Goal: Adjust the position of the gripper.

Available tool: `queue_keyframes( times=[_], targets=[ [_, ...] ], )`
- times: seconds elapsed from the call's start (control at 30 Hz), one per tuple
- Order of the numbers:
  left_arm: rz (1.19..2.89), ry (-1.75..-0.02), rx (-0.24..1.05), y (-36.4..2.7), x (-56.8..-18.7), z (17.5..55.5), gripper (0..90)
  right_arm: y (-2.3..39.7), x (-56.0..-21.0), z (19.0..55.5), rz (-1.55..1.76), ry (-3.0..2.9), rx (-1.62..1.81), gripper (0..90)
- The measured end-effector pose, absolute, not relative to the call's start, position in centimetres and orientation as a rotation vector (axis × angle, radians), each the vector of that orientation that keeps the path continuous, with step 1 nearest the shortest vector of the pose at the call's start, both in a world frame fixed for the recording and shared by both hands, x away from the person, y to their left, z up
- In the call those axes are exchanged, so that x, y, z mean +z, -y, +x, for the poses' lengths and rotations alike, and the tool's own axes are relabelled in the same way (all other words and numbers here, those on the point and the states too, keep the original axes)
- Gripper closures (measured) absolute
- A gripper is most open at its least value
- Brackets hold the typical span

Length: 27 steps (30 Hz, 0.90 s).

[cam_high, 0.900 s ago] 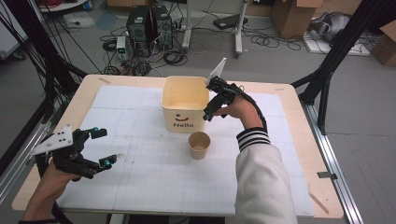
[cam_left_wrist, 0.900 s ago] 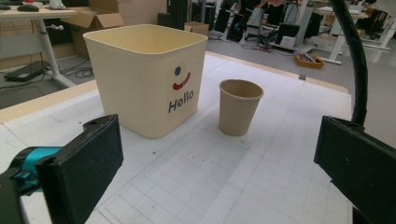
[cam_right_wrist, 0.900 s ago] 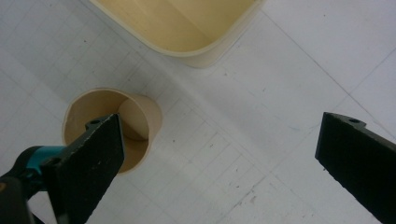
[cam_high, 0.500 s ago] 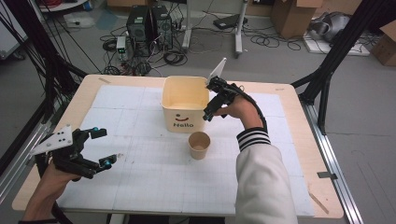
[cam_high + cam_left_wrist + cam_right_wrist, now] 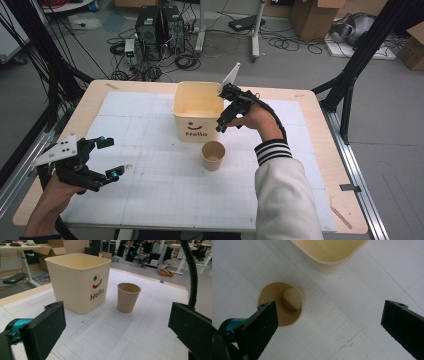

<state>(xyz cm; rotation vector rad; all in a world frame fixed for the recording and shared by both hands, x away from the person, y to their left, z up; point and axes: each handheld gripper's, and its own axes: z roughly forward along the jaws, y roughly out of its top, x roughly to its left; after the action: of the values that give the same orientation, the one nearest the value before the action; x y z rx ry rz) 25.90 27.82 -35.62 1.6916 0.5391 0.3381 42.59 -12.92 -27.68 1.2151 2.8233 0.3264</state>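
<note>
Right gripper [image 5: 223, 117]: jaws wide apart, holding nothing, hovering above the cup, at the tub's right corner.
Left gripper [image 5: 107, 157]: released, empty, at the table's 8 o'clock.
Cup [image 5: 213, 155]: upright on the mat [image 5: 165, 200], just beside the tub [image 5: 197, 111], at its 5 o'clock.

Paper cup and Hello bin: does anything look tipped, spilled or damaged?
Nothing stands out. The paper cup stands upright and empty, just in front of the upright Hello bin. No spill shows on the table.
</note>
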Motion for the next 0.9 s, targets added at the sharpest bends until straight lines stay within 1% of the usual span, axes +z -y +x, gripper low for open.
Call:
queue_keyframes(
  times=[0.9],
  targets=[
    [1.695,-0.537,0.344,-27.8,-35.5,25.8,1.7,8.9,-27.6,39.9,0.974,-2.935,0.265,0.2]
  ],
)
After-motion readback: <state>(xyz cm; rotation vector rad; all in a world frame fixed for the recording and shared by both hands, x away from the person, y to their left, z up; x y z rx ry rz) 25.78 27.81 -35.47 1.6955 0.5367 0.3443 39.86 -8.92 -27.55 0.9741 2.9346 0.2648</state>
